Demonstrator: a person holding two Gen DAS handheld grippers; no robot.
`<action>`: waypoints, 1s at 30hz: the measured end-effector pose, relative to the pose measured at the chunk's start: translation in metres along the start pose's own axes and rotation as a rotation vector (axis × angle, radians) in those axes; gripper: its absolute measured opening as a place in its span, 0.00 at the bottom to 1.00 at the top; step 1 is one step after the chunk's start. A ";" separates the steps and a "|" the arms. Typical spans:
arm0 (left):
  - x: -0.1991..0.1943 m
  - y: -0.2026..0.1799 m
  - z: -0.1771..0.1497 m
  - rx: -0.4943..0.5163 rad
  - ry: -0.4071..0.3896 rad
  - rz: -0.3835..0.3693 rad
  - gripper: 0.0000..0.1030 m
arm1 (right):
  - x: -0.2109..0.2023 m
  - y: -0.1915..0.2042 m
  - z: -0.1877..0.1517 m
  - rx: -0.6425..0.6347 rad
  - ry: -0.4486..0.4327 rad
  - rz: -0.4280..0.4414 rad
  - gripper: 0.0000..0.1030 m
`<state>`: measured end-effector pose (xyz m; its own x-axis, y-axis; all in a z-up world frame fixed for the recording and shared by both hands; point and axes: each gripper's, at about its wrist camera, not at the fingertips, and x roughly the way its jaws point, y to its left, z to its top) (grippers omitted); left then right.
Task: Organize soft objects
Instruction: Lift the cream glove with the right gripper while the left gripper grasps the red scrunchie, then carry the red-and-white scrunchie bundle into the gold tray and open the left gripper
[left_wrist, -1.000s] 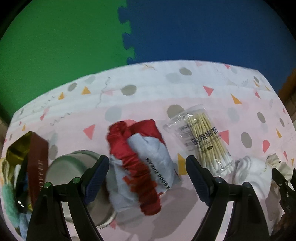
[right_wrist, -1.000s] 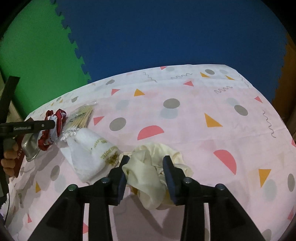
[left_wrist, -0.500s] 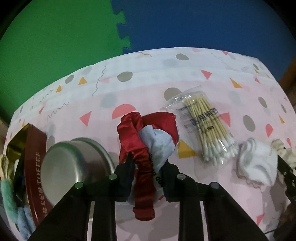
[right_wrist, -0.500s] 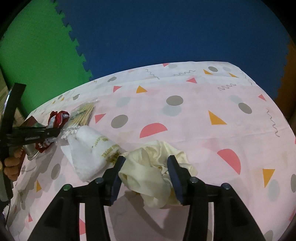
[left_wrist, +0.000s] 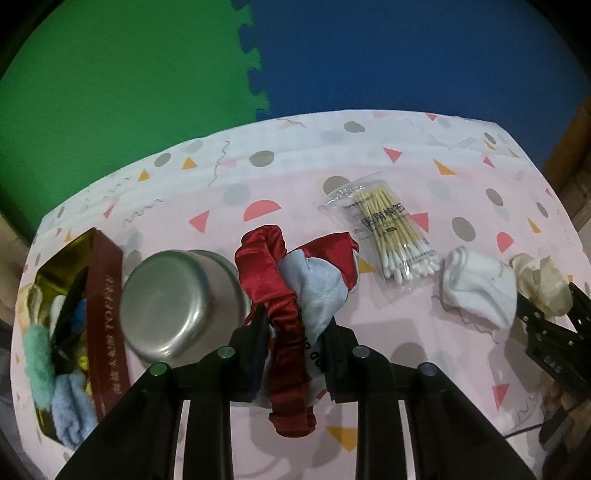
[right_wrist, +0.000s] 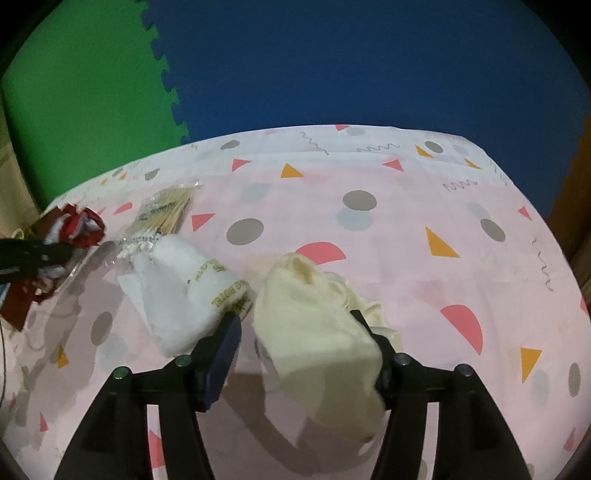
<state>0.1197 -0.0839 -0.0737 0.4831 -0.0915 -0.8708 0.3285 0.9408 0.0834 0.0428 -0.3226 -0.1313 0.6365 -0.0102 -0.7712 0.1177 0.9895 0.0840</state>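
The left gripper (left_wrist: 295, 354) had its fingers clamped on a red and white cloth bundle (left_wrist: 295, 291), which sat at the near middle of the bench (left_wrist: 461, 177), just right of a steel bowl (left_wrist: 177, 306) and close to a tin (left_wrist: 107, 325) at the far left that already held fluffy pieces. That bundle looked light, limp and slick, a satin-like ruffle wrapped round thin white fabric; a pinch through the thick gathered middle seemed safer than one on a loose end, which would likely slide out. How much fabric the fingers really caught was hidden behind them.

The right gripper (right_wrist: 299, 347) had just been opening its fingers, and they stood apart around a cream cloth (right_wrist: 317, 328) at the near right. The left finger was clear of it; the right finger was covered by a fold, so contact there could not be told. The cloth looked soft and floppy and would sag from any hold.

A white sock (right_wrist: 184, 291) lay just left of it, and a pack of cotton swabs (left_wrist: 391, 236) farther off. The tin's contents were blurred and partly cut off.
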 end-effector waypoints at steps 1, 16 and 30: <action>-0.005 0.001 -0.001 0.000 -0.005 0.003 0.22 | 0.000 0.002 0.000 -0.007 0.002 -0.009 0.59; -0.068 0.052 -0.018 -0.069 -0.074 0.030 0.23 | 0.003 0.008 0.000 -0.041 0.012 -0.047 0.61; -0.110 0.183 -0.063 -0.262 -0.085 0.182 0.23 | 0.002 0.008 -0.001 -0.043 0.012 -0.049 0.62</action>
<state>0.0755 0.1190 0.0066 0.5841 0.0695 -0.8087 0.0161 0.9951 0.0971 0.0446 -0.3143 -0.1327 0.6213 -0.0573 -0.7815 0.1152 0.9932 0.0188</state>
